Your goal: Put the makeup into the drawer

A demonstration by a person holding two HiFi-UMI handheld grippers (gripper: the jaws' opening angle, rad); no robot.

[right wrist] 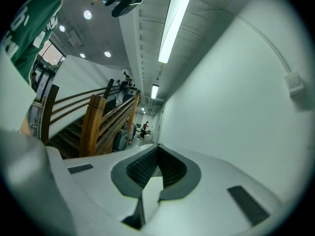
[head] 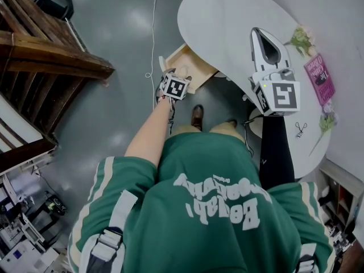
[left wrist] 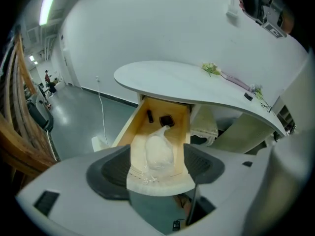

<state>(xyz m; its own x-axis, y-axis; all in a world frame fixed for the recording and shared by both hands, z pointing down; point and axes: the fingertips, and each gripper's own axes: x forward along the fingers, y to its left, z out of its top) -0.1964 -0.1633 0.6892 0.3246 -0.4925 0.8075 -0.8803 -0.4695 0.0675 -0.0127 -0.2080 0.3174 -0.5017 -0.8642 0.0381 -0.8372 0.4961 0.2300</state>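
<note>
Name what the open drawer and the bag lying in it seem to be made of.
Drawer: probably pale wood or plywood, matte, with light tan boards. Bag: seemingly thin clear plastic film, glossy and crinkled, translucent white in places.

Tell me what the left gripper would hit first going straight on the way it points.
Likely the clear plastic bag lying in the open wooden drawer, centred between the open jaws of the left gripper; depth is unclear.
</note>
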